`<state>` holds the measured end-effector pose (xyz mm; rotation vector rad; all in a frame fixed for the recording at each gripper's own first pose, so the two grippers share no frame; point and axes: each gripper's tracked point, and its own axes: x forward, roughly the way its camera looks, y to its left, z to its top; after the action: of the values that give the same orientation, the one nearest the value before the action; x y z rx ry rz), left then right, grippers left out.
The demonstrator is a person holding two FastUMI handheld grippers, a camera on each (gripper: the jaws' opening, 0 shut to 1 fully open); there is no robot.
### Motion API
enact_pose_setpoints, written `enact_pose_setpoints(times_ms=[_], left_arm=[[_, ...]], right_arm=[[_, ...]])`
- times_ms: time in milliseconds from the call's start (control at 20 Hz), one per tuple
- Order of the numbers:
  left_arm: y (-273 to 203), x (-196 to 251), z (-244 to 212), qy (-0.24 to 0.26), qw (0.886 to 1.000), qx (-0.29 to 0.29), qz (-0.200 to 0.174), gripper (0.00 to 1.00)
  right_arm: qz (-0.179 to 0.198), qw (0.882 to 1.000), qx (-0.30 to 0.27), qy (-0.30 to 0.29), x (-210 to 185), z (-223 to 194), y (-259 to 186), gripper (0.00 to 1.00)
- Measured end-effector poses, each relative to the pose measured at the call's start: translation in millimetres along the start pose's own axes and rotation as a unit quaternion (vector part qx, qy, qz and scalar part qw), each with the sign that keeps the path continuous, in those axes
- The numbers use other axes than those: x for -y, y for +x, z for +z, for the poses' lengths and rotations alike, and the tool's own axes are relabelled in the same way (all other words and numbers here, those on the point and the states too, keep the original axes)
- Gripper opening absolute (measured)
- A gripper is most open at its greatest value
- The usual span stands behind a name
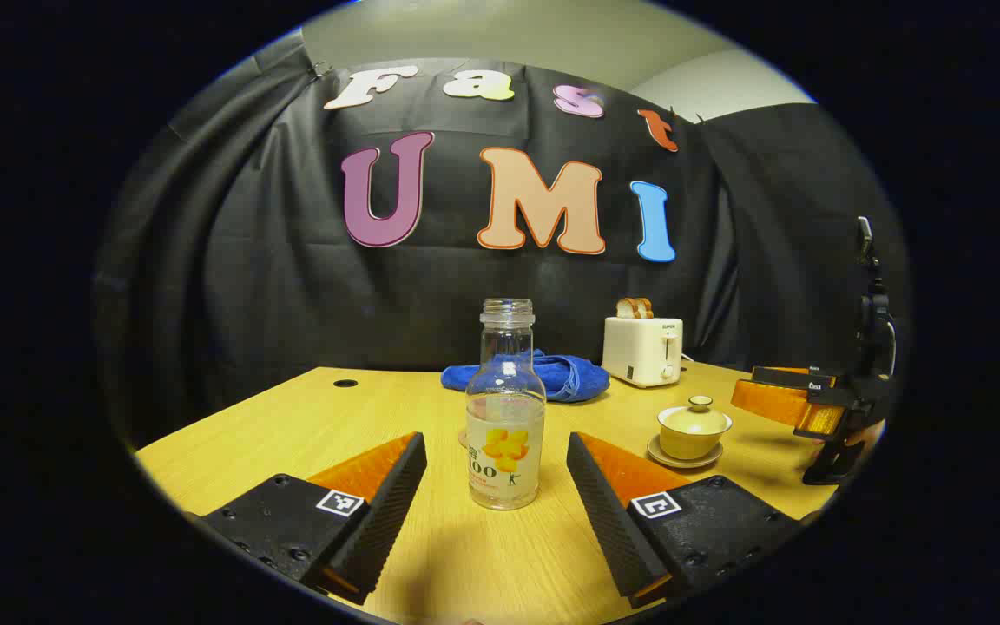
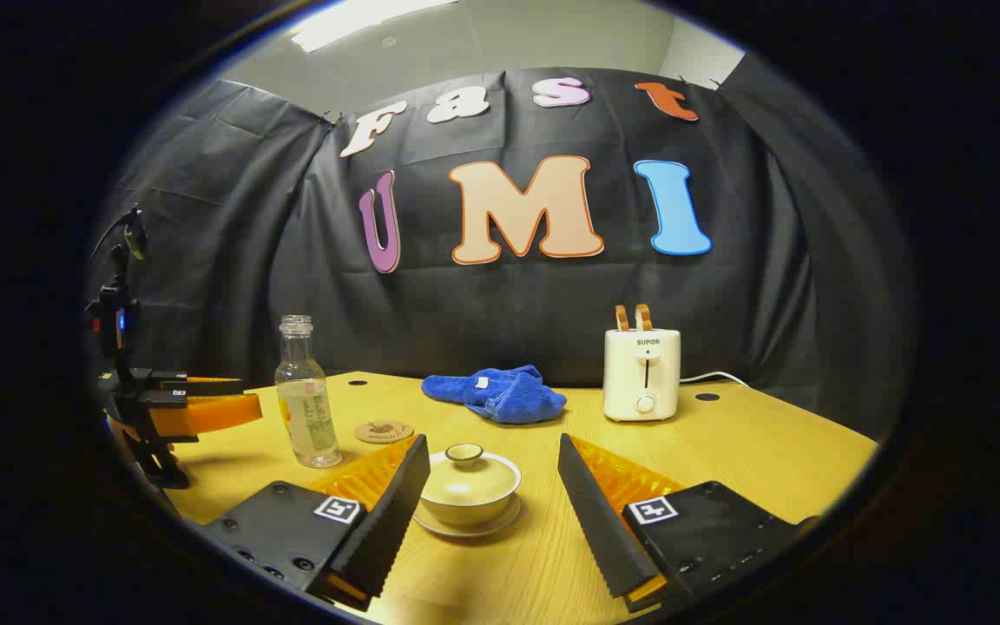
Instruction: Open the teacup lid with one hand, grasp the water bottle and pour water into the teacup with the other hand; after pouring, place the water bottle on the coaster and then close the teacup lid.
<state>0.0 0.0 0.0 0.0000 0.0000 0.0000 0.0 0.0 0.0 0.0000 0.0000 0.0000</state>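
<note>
Both claws wide open, left claw [image 1: 496, 464] facing bottle [image 1: 505, 417], right claw [image 2: 493, 486] facing teacup [image 2: 469, 488]

The bottle [image 1: 505, 417] hides most of the coaster [image 1: 463, 438] behind it in the left gripper view. There the right gripper [image 1: 812, 404] is cut off by the edge, and the toaster [image 1: 642, 349] hides part of the cloth [image 1: 543, 373].

Light source: a ceiling lamp [image 2: 361, 16] glares white at the top of the right gripper view.
Brightness: table [image 1: 309, 417] evenly lit; the cloth wall stays dim.
Shadows: soft and short, beneath the water bottle [image 1: 505, 425] and the teacup [image 2: 469, 486].
Distortion: strong fisheye; table edges bow and the rim darkens.
Focus: sharp at centre, slightly soft at edges.
</note>
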Motion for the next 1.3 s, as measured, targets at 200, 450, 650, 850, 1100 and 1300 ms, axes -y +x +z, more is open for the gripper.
enact_pose_setpoints(times_ms=[200,450,650,850,1100,1300], left_arm=[[6,0,1,0.009,1.0,0.005,-0.002,0.95],[12,-12,3,0.009,1.0,0.008,0.024,0.96],[11,-13,1,0.009,0.999,0.007,0.031,0.95],[11,-13,1,0.009,0.999,0.007,0.031,0.95],[11,-14,1,0.01,0.999,0.008,0.034,0.95],[12,-13,2,0.01,0.999,0.008,0.034,0.95]], right_arm=[[0.0,1.0,-0.002,0.0,1,0,2,0.95],[-0.026,1.0,-0.001,-0.002,9,2,3,0.92],[-0.022,1.0,-0.001,-0.001,7,1,2,0.92],[-0.019,1.0,0.0,-0.001,6,1,2,0.92],[0.012,1.0,-0.004,0.001,-5,0,3,0.95],[0.029,1.0,-0.011,0.001,-14,-3,15,0.95]])
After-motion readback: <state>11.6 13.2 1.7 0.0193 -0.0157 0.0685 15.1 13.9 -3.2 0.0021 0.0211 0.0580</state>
